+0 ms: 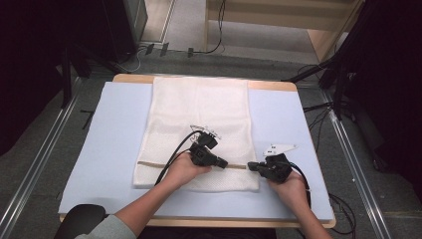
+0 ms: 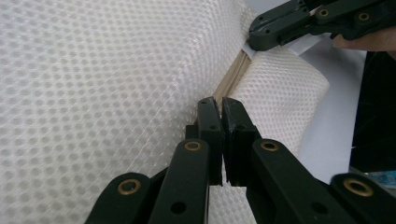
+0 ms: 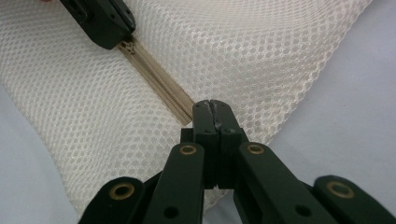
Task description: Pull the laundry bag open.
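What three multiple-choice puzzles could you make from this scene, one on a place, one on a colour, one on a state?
1. Where does the mesh bag lie?
A on the blue mat
B on the floor
C on a chair

2. What colour is the zipper?
A red
B tan
C black

3. How are the right hand-held gripper's jaws?
A wide open
B shut
C holding a cup

Answers: 1 A, the mat surrounds the bag; 2 B, a tan strip crosses the white mesh; 3 B, the jaws meet at the zipper's end.

L claw: shut, pts right | R claw: shut, pts left
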